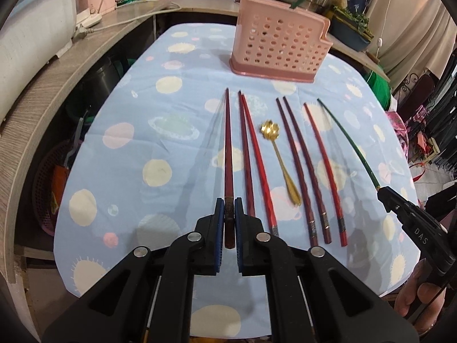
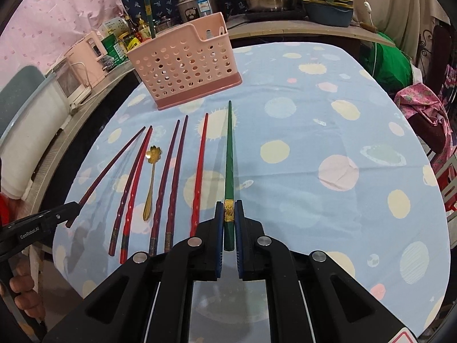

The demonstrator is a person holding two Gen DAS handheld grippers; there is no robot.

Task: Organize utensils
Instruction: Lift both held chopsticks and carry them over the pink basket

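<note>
Left gripper (image 1: 228, 214) clenched on dark red chopstick (image 1: 227, 154), right gripper (image 2: 228, 217) on green chopstick (image 2: 229, 160), both near the butt. Likely light, stiff, lacquer-slick; thick end suits best. Pink basket (image 2: 185, 65) near the surface's far edge.

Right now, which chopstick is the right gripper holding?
The green chopstick, pinched near its gold band by the right gripper. It's the only green one; the others are red or dark maroon.

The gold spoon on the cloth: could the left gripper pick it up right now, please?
Probably not: the left gripper is shut on a dark red chopstick. The spoon itself lies uncovered between chopsticks.
</note>
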